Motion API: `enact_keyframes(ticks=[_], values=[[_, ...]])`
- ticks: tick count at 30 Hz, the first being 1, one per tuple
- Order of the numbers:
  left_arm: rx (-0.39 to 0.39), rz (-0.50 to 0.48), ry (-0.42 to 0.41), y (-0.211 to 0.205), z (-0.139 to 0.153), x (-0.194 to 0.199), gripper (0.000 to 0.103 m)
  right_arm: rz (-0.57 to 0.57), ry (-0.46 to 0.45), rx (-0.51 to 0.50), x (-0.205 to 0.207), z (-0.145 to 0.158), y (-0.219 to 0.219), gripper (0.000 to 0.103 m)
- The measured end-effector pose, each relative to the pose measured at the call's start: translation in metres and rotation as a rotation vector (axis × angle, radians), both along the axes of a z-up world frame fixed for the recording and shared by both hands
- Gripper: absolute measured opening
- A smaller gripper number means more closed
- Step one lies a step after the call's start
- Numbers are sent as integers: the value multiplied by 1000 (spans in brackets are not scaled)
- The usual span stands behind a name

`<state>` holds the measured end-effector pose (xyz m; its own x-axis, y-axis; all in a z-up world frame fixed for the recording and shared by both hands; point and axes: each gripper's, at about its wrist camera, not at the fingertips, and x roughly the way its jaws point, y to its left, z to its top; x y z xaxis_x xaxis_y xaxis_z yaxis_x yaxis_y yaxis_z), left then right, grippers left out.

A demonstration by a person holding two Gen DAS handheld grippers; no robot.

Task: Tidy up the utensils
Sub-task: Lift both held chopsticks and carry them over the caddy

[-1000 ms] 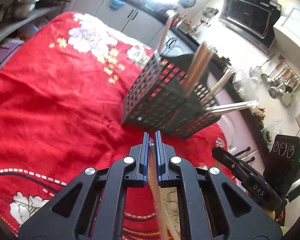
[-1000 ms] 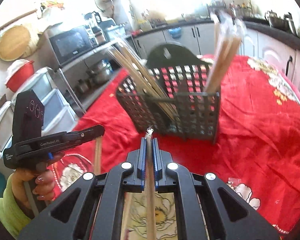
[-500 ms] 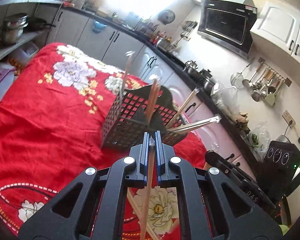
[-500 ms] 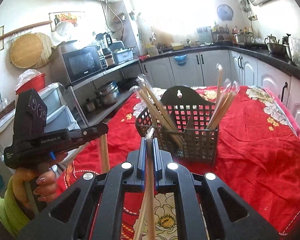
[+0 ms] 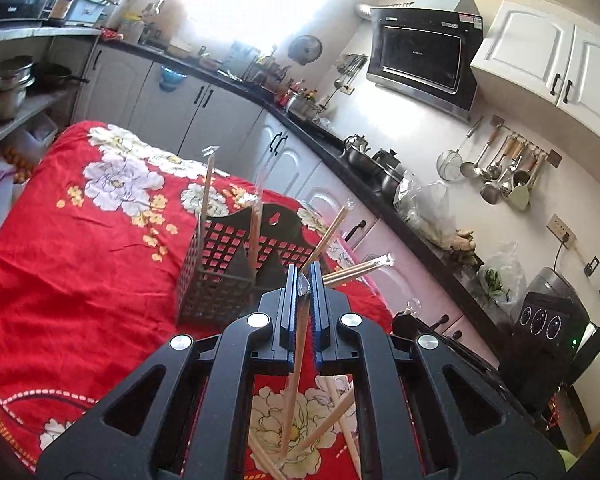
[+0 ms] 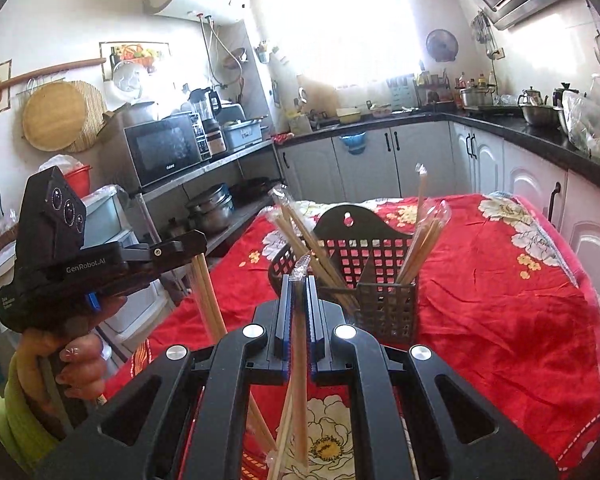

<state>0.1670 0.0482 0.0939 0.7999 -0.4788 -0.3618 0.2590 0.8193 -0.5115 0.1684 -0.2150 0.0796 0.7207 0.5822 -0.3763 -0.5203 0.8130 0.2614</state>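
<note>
- A wrapped chopstick pair (image 5: 296, 364) is pinched tight in the left gripper (image 5: 303, 280), above the red flowered cloth (image 5: 80, 280).
- The black basket (image 6: 364, 264), with more chopsticks stood in it, is seen just ahead on the cloth.
- Another wrapped chopstick pair (image 6: 299, 360) is squeezed in the right gripper (image 6: 299, 278).
</note>
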Motion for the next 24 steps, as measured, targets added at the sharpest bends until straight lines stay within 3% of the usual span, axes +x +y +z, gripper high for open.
enact_keyframes(ticks=[24], values=[[33,75,-149,13,56,16,3,-93,-115,66,13,43,-20,6]])
